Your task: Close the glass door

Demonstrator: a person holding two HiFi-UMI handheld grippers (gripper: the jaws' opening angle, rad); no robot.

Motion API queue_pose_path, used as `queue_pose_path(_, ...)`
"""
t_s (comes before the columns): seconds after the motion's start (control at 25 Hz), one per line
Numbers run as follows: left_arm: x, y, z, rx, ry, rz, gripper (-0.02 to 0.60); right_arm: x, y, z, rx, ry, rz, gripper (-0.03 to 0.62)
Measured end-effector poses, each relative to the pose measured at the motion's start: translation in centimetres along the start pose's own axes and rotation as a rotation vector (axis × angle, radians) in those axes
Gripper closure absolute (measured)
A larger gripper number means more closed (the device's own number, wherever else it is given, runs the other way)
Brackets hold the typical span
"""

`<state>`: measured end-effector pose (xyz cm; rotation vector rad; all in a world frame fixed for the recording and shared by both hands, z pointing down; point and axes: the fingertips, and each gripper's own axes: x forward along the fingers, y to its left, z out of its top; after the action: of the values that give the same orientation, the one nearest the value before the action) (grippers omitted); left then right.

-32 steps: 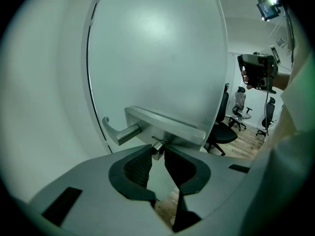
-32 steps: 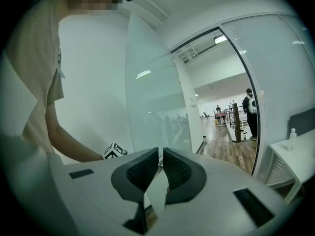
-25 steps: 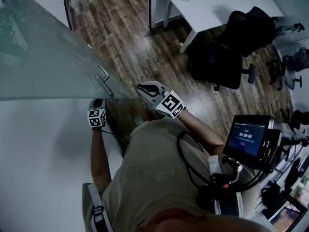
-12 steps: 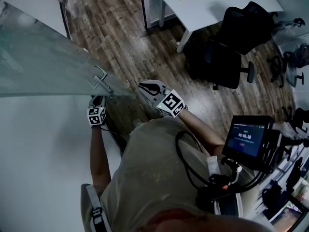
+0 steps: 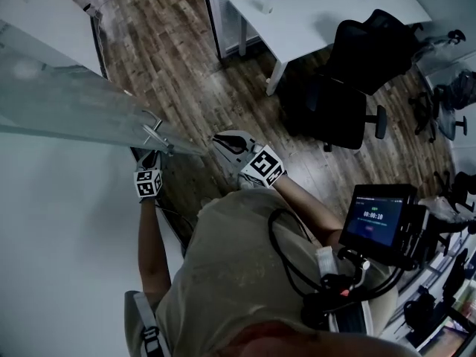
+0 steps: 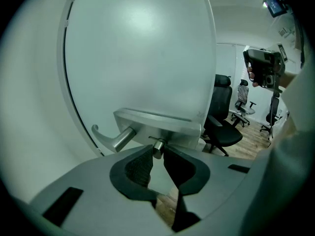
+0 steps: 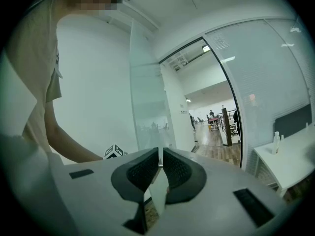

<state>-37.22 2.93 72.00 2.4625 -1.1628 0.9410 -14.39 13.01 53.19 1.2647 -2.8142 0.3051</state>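
1. Your left gripper point(image 6: 157, 154) is closed to a narrow gap on the small metal knob point(image 6: 157, 145), with one pad on each side of it. The knob sits under the plate of the lever handle point(image 6: 110, 140).
2. The glass door point(image 5: 74, 103) stands open. In the head view it runs from the upper left to its free edge just in front of you, above the wood floor point(image 5: 186, 43).
3. Your right gripper point(image 7: 160, 157) has its jaws almost together, leaving only a thin slit. It hangs just beside the door's free edge, which shows ahead through the slit.
4. The only container is a small bottle point(image 7: 276, 142), upright on the white table point(image 5: 327, 10). Its contents are too small to tell.
5. A black office chair point(image 5: 349, 88) stands beside that table.
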Motion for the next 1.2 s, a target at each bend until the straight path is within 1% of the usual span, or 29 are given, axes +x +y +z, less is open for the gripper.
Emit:
queue_pose_path(0.12,0.8,-0.5,0.5,0.005,0.009,0.001,0.499,-0.6,-0.8,-0.3,-0.001,0.005,0.004,0.577)
queue_pose_path(0.36,2.8,-1.5,2.7,0.005,0.009,-0.002,0.500,-1.4,-3.1,0.2,0.014,-0.015,-0.009,0.577)
queue_pose_path(0.52,3.6,-1.8,3.5,0.006,0.012,-0.018,0.500,-0.8,-3.2,0.8,0.024,-0.035,-0.014,0.577)
queue_pose_path(0.68,4.6,-2.2,4.6,0.021,0.016,-0.049,0.502,0.5,-3.7,1.4,0.033,-0.046,-0.017,0.577)
queue_pose_path(0.84,5.8,-3.1,5.7,0.047,0.018,-0.097,0.503,1.5,-4.5,1.8,0.040,-0.050,-0.030,0.577)
queue_pose_path(1.04,6.8,-3.7,6.5,0.053,0.017,-0.148,0.506,2.7,-5.5,2.9,0.040,-0.055,-0.068,0.577)
queue_pose_path(1.2,7.9,-4.5,7.5,0.064,0.008,-0.189,0.506,3.1,-7.1,3.4,0.031,-0.044,-0.102,0.577)
